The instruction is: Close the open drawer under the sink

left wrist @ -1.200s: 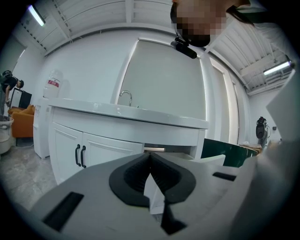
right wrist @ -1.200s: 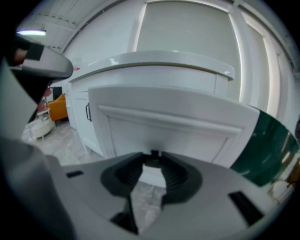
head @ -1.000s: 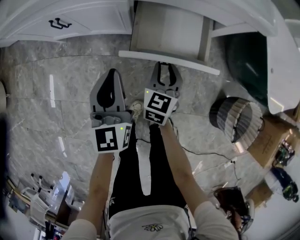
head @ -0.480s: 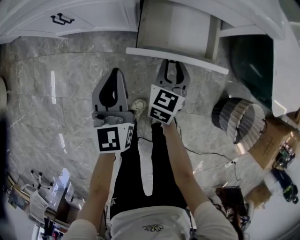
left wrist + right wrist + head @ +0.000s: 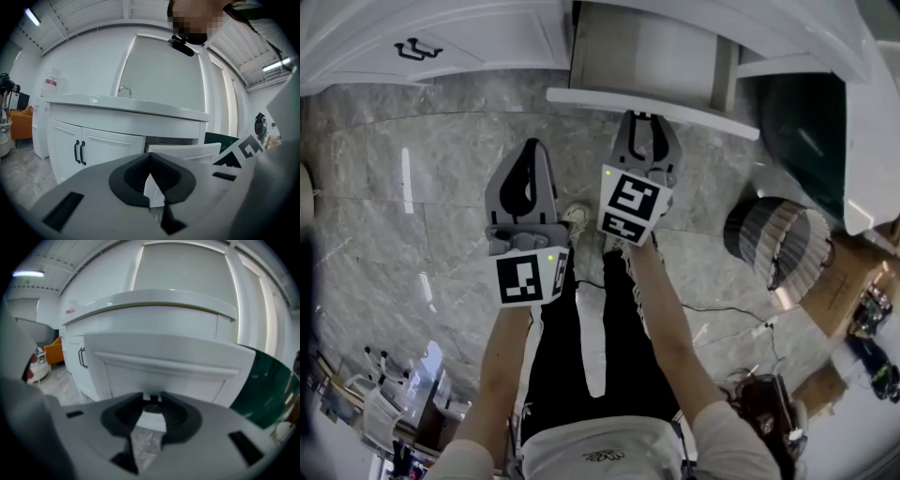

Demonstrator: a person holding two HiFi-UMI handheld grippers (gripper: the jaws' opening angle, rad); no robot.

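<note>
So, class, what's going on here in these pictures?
A person faces a white sink cabinet with tongs in each hand. The drawer under the sink stands pulled out. The right tongs, slightly open and empty, point at the drawer front from close up; whether they touch it is unclear. The left tongs, shut and empty, are held beside them, further back. The drawer is not yet closed.

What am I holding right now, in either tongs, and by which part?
Nothing is held. The left tongs are shut with nothing between them; the right tongs stand slightly apart, empty, facing the open drawer front without gripping it.
</note>
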